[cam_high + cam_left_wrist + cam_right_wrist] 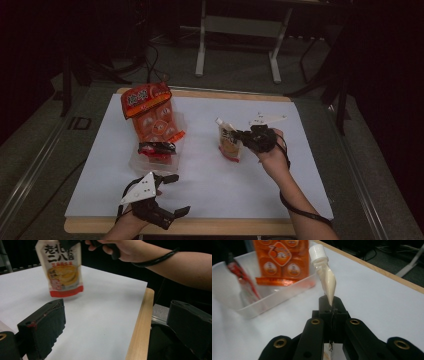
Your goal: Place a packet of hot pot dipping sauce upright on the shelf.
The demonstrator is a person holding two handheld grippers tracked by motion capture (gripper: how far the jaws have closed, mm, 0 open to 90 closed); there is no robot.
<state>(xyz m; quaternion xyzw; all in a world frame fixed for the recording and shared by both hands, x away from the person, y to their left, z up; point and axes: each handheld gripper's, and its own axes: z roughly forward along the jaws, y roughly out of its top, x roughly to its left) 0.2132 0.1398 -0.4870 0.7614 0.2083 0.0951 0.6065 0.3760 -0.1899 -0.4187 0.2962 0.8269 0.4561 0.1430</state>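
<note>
Sauce pouch (229, 142) is clamped at its edge by the right gripper (243, 135), lifted off the white sheet (210, 180); plastic tray (140, 162) at nine o'clock. Left gripper (172, 195) is held wide, unloaded.

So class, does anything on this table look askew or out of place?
The big orange snack bag leans out over the clear tray's far rim rather than lying inside. The pouch in the right gripper looks fine.
</note>
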